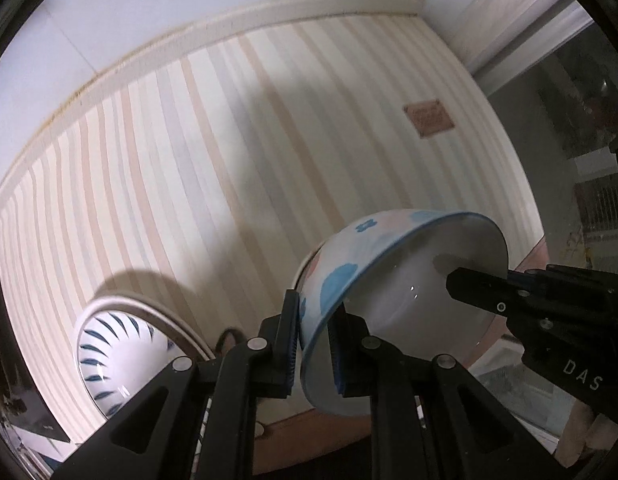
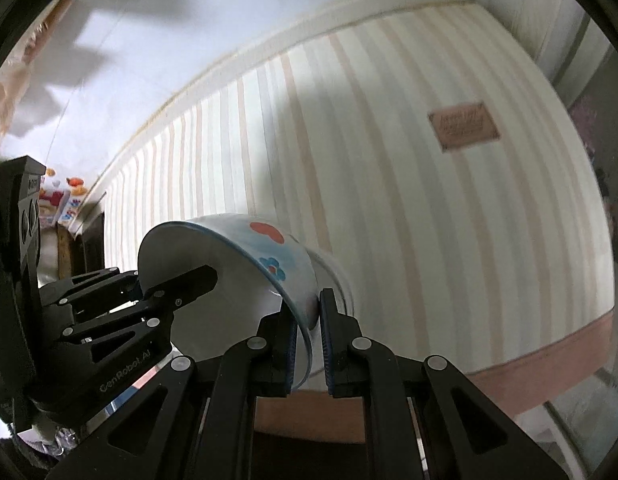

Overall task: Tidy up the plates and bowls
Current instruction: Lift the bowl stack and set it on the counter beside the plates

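Observation:
A white bowl point(image 1: 401, 292) with blue and pink flowers and a blue rim hangs tilted above the striped cloth point(image 1: 229, 160). My left gripper point(image 1: 316, 304) is shut on its near rim, one pad outside and one inside. My right gripper point(image 1: 469, 276) comes in from the right, one finger inside the bowl. In the right wrist view the same bowl point(image 2: 237, 312) is pinched at its rim by my right gripper point(image 2: 309, 308), which is shut on it. My left gripper point(image 2: 165, 274) clamps the opposite rim. A second bowl point(image 1: 113, 356), white with blue leaf marks, sits on a plate point(image 1: 149, 308) at the lower left.
The striped cloth point(image 2: 389, 200) covers a table with a brown label point(image 1: 429, 119) sewn near its far right. A white wall rises behind it. Dark furniture and clutter lie beyond the table's right edge point(image 1: 589, 160). Colourful items point(image 2: 65, 200) stand at the far left.

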Tool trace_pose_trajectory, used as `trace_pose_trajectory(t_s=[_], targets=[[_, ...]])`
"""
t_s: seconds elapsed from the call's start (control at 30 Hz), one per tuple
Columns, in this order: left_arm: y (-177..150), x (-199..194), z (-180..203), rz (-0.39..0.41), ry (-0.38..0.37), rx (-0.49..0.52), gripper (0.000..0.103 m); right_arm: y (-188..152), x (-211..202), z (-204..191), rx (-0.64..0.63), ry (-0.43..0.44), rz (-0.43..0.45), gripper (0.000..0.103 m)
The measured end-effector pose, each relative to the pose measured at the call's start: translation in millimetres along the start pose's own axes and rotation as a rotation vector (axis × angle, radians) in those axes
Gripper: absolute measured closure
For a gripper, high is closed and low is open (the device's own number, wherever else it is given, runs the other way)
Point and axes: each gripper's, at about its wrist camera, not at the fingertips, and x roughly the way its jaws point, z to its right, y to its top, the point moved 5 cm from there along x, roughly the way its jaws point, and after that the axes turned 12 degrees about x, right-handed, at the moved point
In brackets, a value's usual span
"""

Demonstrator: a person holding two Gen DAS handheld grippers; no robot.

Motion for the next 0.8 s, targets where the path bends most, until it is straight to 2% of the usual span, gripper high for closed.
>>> trace_pose_trajectory(t_s=[0.27,0.8], targets=[[-8,19,-2,-0.044,0.017,0.013,0.091,-16,28,17,0.071,0.018,-0.089,0.091],[1,36,-3,-0.064,0.031,0.019,0.091,-7,45,26,0.127,-0.006,-0.133,0.091]])
